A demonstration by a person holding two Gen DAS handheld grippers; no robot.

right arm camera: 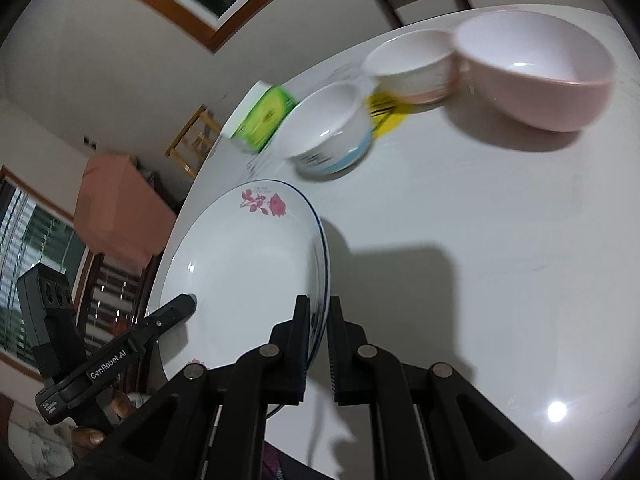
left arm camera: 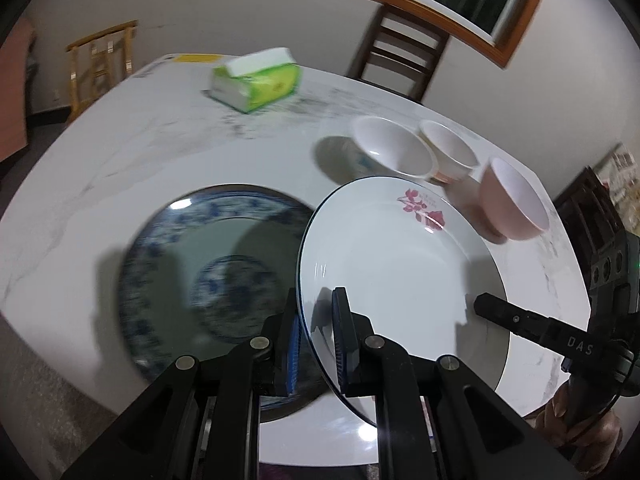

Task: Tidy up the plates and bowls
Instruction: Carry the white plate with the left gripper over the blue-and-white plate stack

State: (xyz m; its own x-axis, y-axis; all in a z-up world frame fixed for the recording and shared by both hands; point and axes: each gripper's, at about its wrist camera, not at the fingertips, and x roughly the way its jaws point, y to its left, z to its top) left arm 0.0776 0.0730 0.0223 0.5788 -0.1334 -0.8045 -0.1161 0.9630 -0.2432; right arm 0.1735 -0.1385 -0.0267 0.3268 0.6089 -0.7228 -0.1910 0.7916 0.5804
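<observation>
A white plate (left arm camera: pixel 400 264) with a thin blue rim line and pink flowers hangs tilted above the marble table (left arm camera: pixel 120 160). My left gripper (left arm camera: pixel 316 304) is shut on its left rim. My right gripper (right arm camera: pixel 319 308) is shut on the same plate (right arm camera: pixel 240 268) at the opposite rim. A blue-patterned plate (left arm camera: pixel 192 272) lies on the table under the left side. Three bowls stand beyond: a white one with a blue base (right arm camera: pixel 328 132), a white one with a pink base (right arm camera: pixel 412 64) and a pink one (right arm camera: pixel 536 68).
A green tissue pack (left arm camera: pixel 256 80) lies farther back on the table, and a yellow label (right arm camera: pixel 386 112) shows near the bowls. A dark wooden chair (left arm camera: pixel 404 52) stands behind the table, a light wooden one (left arm camera: pixel 100 64) at the far left. A hand (left arm camera: pixel 576 428) holds the right gripper's handle.
</observation>
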